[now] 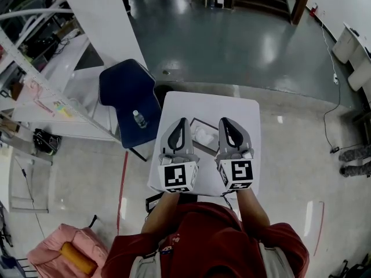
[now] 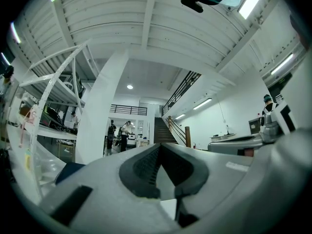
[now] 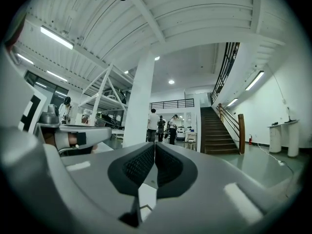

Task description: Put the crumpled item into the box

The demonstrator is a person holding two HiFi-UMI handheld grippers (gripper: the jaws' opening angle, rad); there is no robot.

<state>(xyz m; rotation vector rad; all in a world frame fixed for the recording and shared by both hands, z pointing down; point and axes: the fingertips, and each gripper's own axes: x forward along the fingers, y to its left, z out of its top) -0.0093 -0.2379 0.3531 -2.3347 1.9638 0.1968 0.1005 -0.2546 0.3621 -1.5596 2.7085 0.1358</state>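
Centre frame: crumpled item (image 1: 204, 135) sits in the box (image 1: 202, 121) on the table (image 1: 243, 112). Left gripper (image 1: 181, 122) and right gripper (image 1: 224, 121) flank it, both closed and empty; drop looks done.

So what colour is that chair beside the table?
The plastic chair is dark blue; head view shows it best.
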